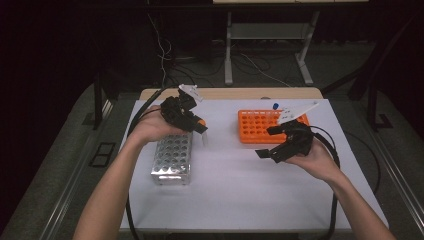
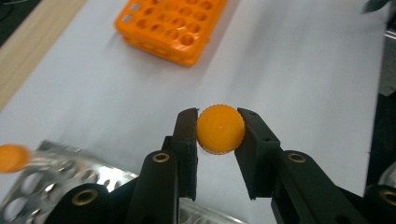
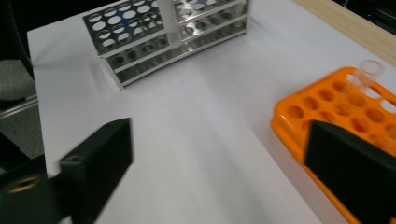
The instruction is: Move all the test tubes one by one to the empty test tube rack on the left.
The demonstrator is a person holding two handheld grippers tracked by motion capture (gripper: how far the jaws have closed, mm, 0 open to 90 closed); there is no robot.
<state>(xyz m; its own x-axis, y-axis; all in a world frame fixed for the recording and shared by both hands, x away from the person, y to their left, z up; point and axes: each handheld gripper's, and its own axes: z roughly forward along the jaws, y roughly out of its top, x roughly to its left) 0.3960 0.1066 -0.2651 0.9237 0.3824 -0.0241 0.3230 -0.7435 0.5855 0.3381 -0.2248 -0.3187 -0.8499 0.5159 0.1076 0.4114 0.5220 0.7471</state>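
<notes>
- Left gripper (image 2: 219, 135), in my left hand (image 1: 150, 127), is clamped on an orange-capped tube (image 2: 220, 129), just right of the steel rack (image 1: 172, 157).
- Right gripper (image 1: 272, 142) hangs wide open and empty, tilted left, near the orange rack (image 1: 250, 131).

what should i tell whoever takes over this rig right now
Left tool: shut on the orange-capped tube, held beside the metal rack.
Right tool: open, empty, near the orange rack.
Another orange cap shows at the metal rack; a clear uncapped tube and a blue-capped tube stand in the orange rack.
Left to do, probably: seat the held tube in a rack.
</notes>
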